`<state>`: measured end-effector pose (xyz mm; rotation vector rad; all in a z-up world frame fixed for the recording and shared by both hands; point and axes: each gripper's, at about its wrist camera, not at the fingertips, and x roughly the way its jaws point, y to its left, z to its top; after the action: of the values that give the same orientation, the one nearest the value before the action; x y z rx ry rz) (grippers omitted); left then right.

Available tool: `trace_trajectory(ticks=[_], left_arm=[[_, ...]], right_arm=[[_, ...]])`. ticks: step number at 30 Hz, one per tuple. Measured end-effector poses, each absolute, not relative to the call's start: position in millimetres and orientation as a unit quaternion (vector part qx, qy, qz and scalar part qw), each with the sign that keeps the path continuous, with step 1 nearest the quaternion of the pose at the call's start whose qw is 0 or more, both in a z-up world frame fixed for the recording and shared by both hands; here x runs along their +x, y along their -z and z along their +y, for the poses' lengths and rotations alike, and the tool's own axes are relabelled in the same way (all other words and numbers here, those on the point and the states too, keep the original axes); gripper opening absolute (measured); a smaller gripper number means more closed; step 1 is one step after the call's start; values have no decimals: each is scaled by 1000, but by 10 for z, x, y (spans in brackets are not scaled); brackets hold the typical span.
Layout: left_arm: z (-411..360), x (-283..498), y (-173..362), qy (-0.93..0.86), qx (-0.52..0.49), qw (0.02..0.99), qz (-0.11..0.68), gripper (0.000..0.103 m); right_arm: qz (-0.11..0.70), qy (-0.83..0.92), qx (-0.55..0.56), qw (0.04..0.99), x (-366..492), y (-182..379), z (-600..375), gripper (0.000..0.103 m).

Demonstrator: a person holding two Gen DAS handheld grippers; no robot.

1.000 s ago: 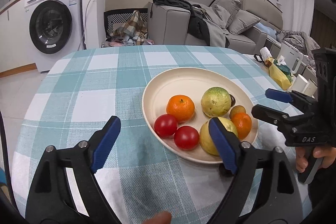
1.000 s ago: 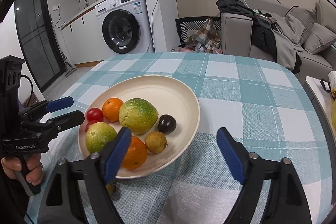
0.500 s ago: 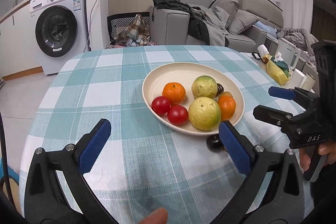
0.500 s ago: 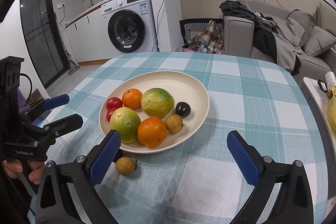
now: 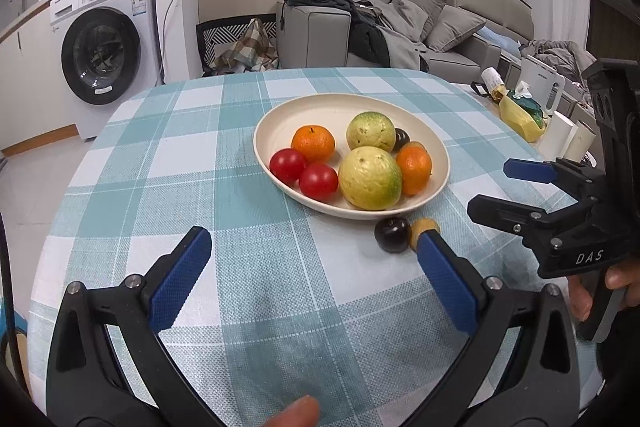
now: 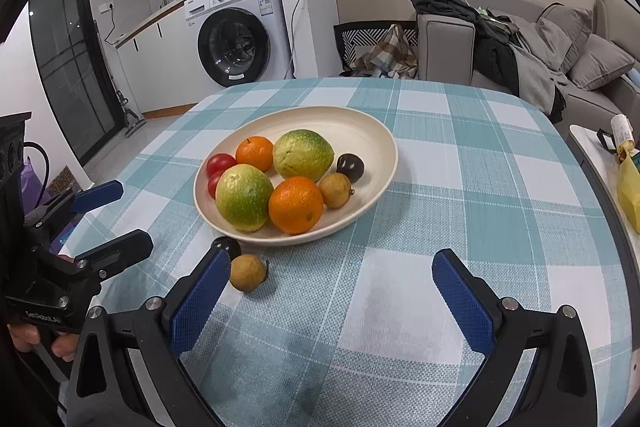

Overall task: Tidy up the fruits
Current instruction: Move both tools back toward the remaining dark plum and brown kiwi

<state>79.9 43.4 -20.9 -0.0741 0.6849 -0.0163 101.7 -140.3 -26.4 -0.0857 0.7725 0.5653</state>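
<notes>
Plate (image 6: 384,131) at table centre holds most fruit: two tomatoes, two oranges, two guavas, one plum, one longan. Two strays lie on cloth (image 5: 248,267) just beside near rim: plum (image 5: 392,235) and longan (image 6: 248,273), touching or nearly so.

Your left gripper (image 5: 312,267) spread wide, empty, hovering near strays. Right gripper (image 6: 332,291) likewise spread, empty; longan just off its left finger.

Step, by my read: gathering strays. Next: straddle longan with right fingers, clench gently, lift over rim, release into plate gap. Small round fruit may roll.

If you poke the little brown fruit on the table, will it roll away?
Probably: the small brown fruit looks round and lies loose on the flat checked tablecloth. It looks light. The dark plum close beside it might block it that way.
</notes>
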Motion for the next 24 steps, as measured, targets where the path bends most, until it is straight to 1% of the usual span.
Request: trace_trajectory(ticks=[15,18,20,22,24], left_arm=[[500,879,264,4,-45,937,347,102],[517,890,271,4,-47,936,348,102],[519,895,276,4,-48,936,349,102],[522,895,281,4,-49,935,350,102],[526,896,284,4,-51,935,350,102]], right_arm=[[416,-299,-73,856,1001,446,-1175,102],[418,-310,-80,850,987,455,-1112,94],[419,-314,-86,848,978,460,-1074,83],[421,-318,-93,844,974,475,-1035,76],[421,-325,-99,841,963,481,-1001,72]])
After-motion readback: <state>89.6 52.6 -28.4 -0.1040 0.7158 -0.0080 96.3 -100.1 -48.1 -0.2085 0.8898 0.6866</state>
